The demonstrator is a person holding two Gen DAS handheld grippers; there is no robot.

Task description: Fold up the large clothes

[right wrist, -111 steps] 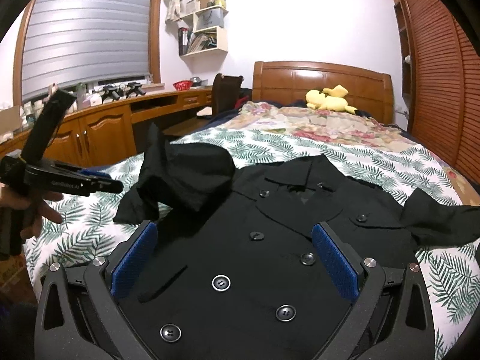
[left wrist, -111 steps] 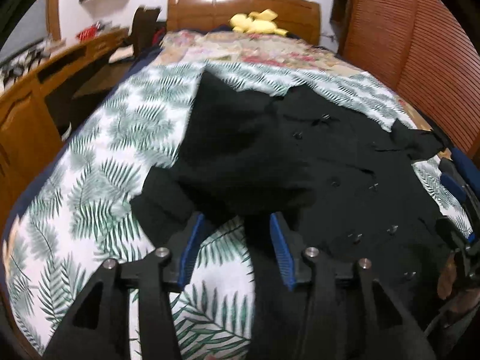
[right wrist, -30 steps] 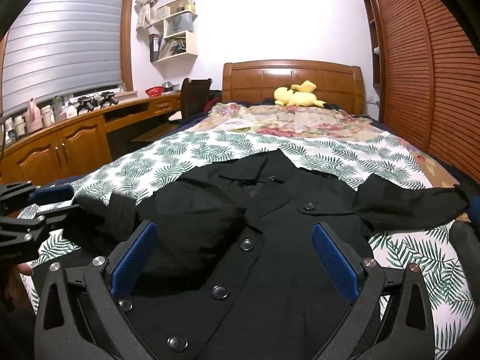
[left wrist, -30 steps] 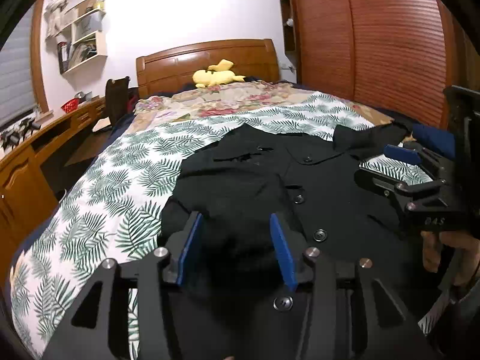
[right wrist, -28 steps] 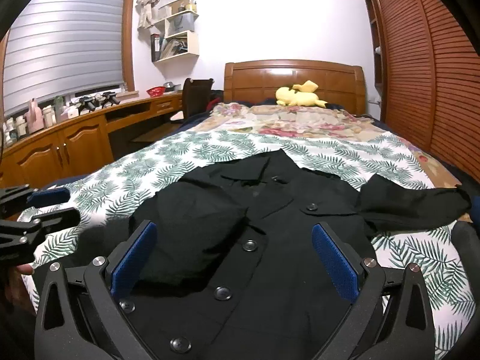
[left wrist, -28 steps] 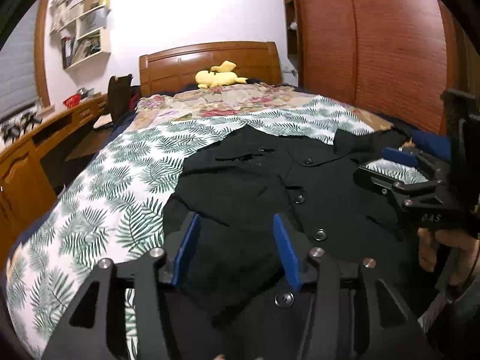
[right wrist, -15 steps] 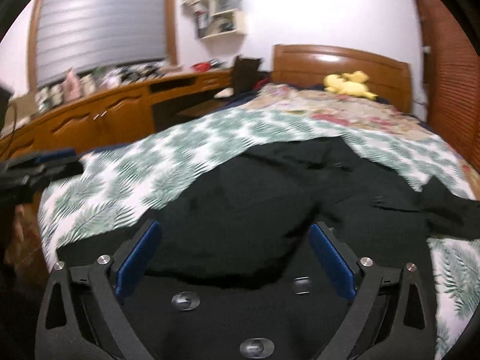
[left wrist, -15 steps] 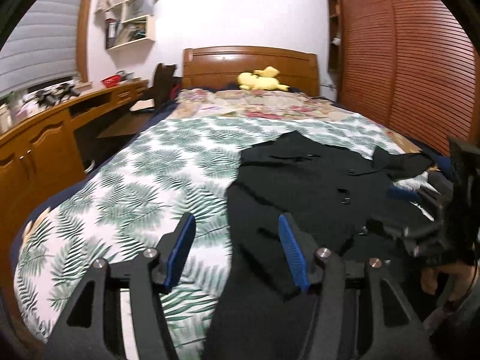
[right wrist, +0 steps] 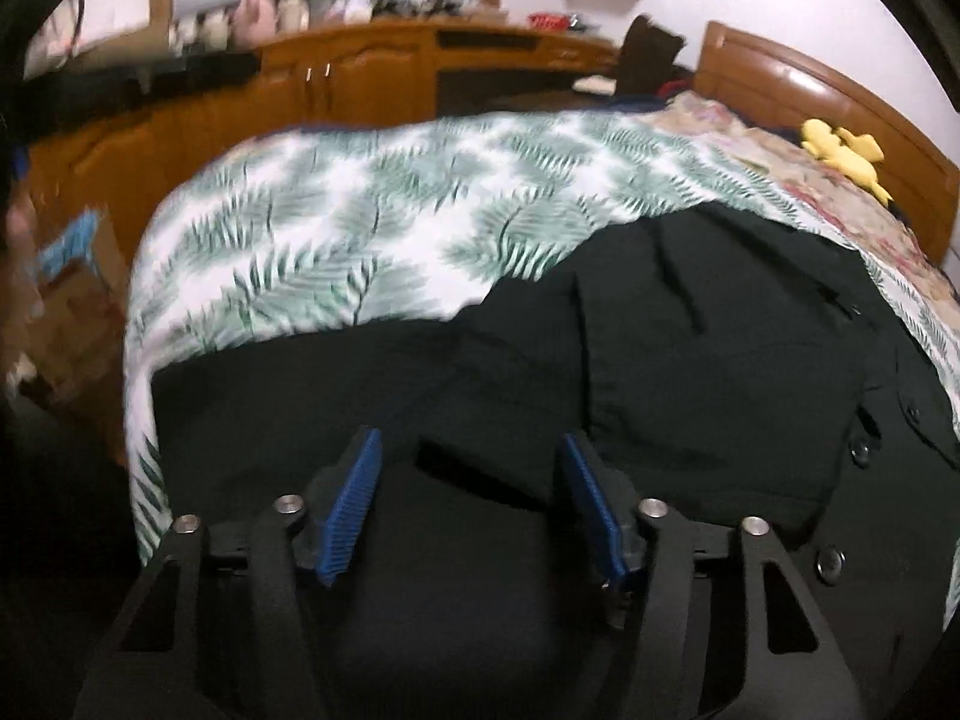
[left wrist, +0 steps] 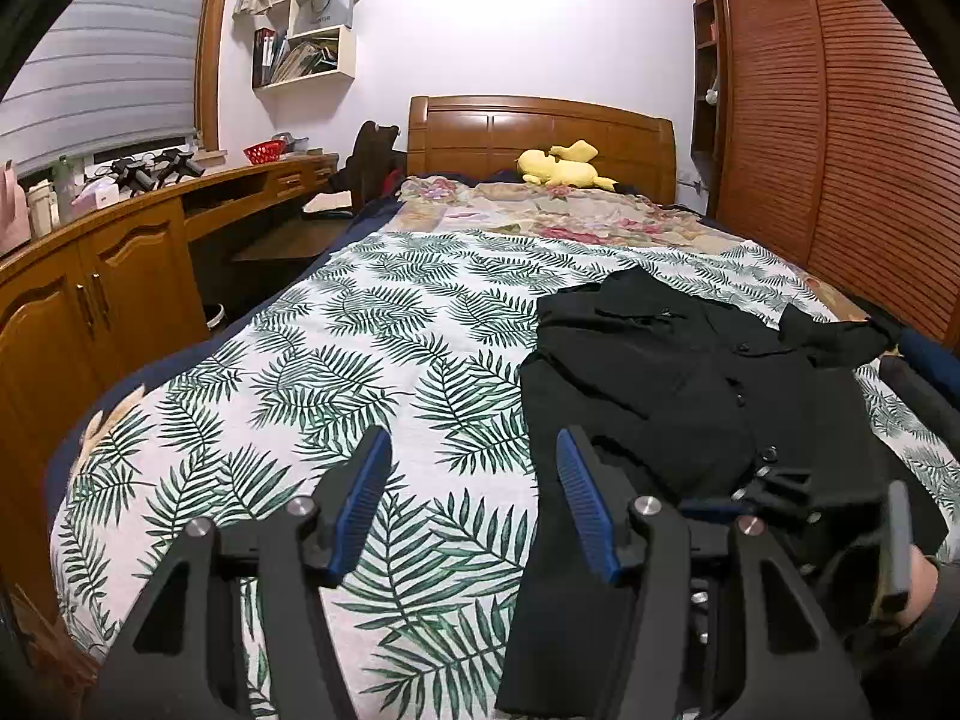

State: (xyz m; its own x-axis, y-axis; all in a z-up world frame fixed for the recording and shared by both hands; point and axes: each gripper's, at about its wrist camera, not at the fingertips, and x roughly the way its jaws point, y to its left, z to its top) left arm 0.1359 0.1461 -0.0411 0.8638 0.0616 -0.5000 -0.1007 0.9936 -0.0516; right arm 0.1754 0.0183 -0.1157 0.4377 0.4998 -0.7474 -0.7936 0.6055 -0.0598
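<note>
Right tongs (right wrist: 468, 504) closing over blurred black coat (right wrist: 690, 360), contact unclear

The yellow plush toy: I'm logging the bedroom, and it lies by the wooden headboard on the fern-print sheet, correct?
Not quite. The yellow plush toy lies by the wooden headboard, but on the floral quilt, not the fern-print sheet, as the left wrist view shows.

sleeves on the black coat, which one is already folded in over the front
The left-hand sleeve in the left wrist view, lying across the black coat beside its buttons. The other sleeve lies spread out toward the wardrobe side of the bed.
</note>
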